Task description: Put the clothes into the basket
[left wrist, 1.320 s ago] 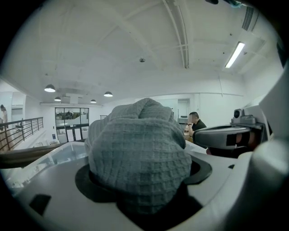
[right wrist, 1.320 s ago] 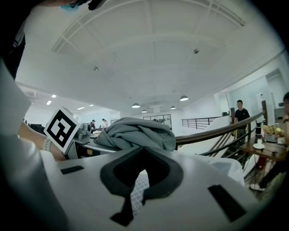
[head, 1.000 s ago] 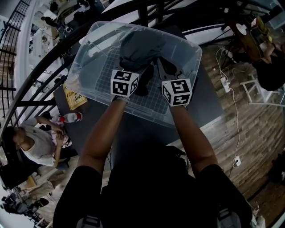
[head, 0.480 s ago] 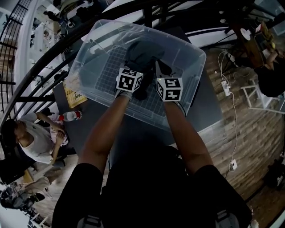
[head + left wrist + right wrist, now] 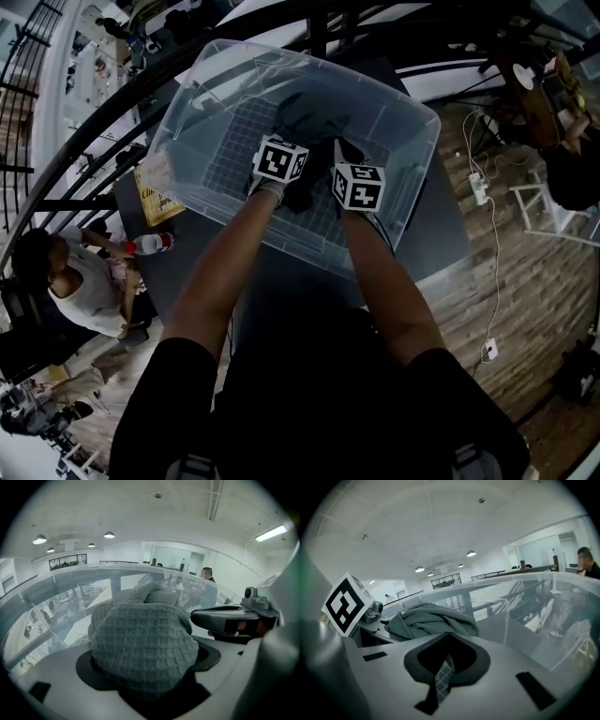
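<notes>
cloth point(image 5: 305, 114) lower in basket point(image 5: 202, 89) (left gripper point(image 5: 145, 634) gripping)

We find the grey waffle-weave cloth garment point(image 5: 143, 644) matt and rough, the clear plastic basket point(image 5: 197, 122) glossy and smooth, the dark tabletop point(image 5: 441, 230) matt, the brown plank floor point(image 5: 534, 281) wooden.

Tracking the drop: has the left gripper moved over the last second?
Yes. The left gripper, shut on the gray cloth, has gone deeper into the clear basket, farther past its near rim.

basket point(image 5: 202, 131): clear plastic, upright, open | clothes point(image 5: 305, 114): gray waffle-knit bundle (inside its walls)
</notes>
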Demonstrator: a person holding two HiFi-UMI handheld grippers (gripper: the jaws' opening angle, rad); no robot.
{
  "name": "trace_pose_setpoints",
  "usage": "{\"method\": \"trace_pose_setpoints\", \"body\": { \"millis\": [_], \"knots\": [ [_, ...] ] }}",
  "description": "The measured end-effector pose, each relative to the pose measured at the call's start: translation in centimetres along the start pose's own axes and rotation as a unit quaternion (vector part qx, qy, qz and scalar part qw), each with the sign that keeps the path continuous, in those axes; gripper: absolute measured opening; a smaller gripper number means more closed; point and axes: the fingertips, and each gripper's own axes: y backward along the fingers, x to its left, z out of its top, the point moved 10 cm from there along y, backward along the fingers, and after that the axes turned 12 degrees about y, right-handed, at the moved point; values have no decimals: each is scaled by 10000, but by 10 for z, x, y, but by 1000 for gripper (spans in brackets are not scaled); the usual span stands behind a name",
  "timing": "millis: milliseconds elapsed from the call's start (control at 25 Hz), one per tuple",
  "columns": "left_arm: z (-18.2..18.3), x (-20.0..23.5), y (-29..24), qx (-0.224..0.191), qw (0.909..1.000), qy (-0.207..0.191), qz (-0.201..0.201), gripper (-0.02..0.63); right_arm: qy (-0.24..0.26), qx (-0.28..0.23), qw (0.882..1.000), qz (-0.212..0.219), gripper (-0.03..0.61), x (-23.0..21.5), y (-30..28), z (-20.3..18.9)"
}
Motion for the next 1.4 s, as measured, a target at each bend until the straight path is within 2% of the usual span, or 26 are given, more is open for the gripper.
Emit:
{"method": "trace_pose_setpoints", "body": {
  "millis": [160,280,600,800,1160,1280,1400],
  "knots": [
    [-6,5,-15,311,9994,-119,21,414,179,150,9997,3,17,0,-7,-7],
    [-15,9,-24,512,9987,-63,-21,417,171,265,9995,52,17,2,-11,-13],
    [-24,8,-31,714,9971,-262,21,417,211,331,9992,121,17,4,-15,-16],
    [-21,10,-31,632,9963,-543,199,423,192,334,9992,127,17,4,-16,-16],
    [-17,8,-22,468,9970,-536,296,420,220,275,9992,196,17,5,-13,-14],
    [-8,1,-8,229,9973,-654,250,361,307,191,9991,240,17,7,-9,-10],
    [5,-10,9,-169,9947,-989,222,292,402,64,9989,244,17,7,-5,-4]
  ]
}}
